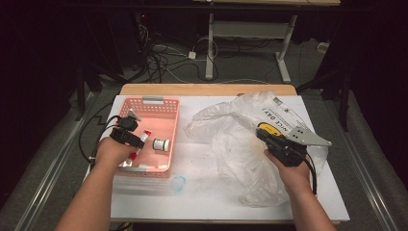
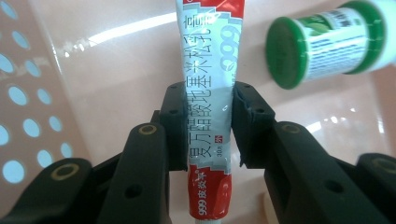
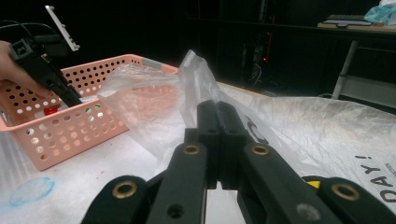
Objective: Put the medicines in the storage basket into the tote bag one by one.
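On the white worktop the largest thing is the crumpled clear plastic bag, spread over the right half toward the far right corner; the right hand-held gripper is clenched on a fold of its film, jaws fully together, the forearm coming in from the near edge with the wrist about level. Near the left edge sits the pink basket, and the left hand-held gripper reaches steeply down into it, its pads pressed on the flat sides of the red-and-white ointment tube lying on the basket floor, a green-capped bottle just beside it. The step in hand looks like picking the tube out for bagging; next likely comes a straight lift clear of the basket wall, then across to the bag's mouth.
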### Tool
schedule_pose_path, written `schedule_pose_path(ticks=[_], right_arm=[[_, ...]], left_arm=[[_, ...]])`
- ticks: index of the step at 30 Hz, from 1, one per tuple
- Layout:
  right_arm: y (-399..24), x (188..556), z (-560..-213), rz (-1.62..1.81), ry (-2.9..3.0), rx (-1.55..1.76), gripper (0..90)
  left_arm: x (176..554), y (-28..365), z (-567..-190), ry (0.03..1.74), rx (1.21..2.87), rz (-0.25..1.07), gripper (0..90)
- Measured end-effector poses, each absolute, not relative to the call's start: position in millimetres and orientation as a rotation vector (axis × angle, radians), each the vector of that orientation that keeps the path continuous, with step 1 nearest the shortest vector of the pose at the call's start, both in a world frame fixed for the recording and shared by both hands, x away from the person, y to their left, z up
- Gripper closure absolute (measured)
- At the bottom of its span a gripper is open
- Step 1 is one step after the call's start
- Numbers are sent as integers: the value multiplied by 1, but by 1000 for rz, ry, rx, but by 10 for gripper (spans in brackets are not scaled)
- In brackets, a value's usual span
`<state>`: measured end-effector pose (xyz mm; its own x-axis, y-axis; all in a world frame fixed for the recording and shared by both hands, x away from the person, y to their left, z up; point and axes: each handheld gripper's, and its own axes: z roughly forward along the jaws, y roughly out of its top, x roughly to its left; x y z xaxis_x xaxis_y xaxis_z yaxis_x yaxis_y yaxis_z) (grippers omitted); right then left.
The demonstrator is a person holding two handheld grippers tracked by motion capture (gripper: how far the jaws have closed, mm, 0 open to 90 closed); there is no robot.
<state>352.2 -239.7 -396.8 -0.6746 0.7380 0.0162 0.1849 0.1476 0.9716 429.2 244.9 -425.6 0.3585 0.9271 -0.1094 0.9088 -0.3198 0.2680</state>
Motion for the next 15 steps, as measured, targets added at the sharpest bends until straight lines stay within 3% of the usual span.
schedule_pose_path(ticks=[15], right_arm=[[-241, 350, -396, 1556, 1951, 879, 900]], left_arm=[[403, 252, -415, 1526, 2199, 241, 670]])
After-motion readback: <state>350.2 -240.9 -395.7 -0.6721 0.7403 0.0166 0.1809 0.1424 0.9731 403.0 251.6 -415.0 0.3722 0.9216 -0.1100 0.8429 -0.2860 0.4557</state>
